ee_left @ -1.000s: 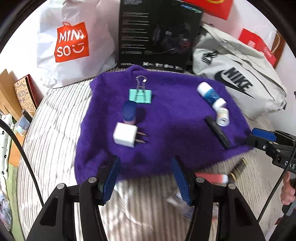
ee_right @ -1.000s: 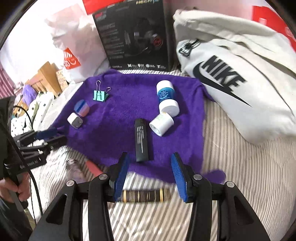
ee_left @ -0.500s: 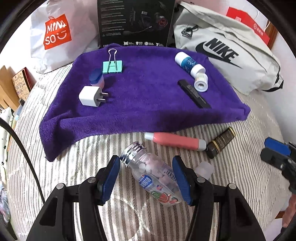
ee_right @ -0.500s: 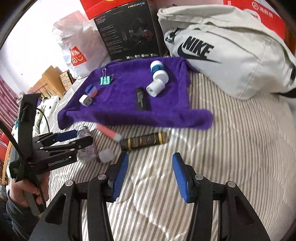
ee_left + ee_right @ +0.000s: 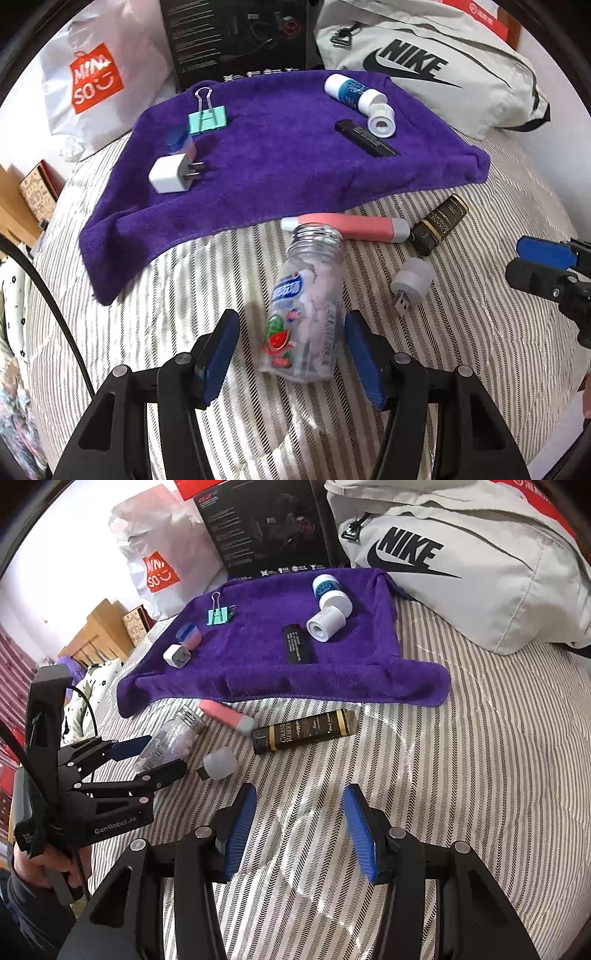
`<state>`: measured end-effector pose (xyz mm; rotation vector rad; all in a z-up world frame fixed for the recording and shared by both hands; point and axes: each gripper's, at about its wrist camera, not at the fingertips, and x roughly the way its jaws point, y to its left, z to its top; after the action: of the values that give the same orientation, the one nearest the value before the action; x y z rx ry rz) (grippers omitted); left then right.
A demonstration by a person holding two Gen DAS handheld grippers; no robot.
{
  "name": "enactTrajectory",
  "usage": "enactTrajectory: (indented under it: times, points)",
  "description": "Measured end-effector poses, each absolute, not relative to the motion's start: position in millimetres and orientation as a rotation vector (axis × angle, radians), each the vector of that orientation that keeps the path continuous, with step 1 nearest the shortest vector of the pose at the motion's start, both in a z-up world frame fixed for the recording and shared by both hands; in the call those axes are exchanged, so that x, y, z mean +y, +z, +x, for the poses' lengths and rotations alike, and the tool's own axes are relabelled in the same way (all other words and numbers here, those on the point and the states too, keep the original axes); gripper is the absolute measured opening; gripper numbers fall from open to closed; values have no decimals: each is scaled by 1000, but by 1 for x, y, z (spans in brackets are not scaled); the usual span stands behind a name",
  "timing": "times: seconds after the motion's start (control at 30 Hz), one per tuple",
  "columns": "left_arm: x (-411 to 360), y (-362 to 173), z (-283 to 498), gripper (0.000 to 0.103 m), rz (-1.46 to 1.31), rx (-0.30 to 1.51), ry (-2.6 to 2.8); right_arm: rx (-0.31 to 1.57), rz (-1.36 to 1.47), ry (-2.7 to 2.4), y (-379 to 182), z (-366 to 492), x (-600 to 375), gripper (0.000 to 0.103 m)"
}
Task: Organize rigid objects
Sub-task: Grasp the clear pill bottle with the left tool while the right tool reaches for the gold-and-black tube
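Since half a second ago the left gripper (image 5: 291,350) has closed in on the clear candy bottle (image 5: 304,314), which now lies between its wide-open jaws, not yet pinched, neck toward 12 o'clock. The bottle rests on the striped bedspread (image 5: 461,350) just short of the purple towel (image 5: 288,155). To grip well, I'd centre the pads on the body, below the threaded neck, and squeeze gently since the plastic looks slippery. The right gripper (image 5: 299,830) hangs open and empty at 3 o'clock.
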<state>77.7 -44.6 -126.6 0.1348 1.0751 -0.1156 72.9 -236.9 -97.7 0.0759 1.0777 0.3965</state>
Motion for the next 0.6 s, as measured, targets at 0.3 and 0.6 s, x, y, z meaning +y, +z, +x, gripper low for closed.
enactTrajectory:
  times: [0.3, 0.6]
  points:
    - [-45, -127, 82, 40, 139, 1057, -165, 1099, 66, 364, -102, 78, -240, 49]
    - [-4, -121, 75, 40, 79, 1058, -120, 1130, 37, 349, -116, 105, -218, 49]
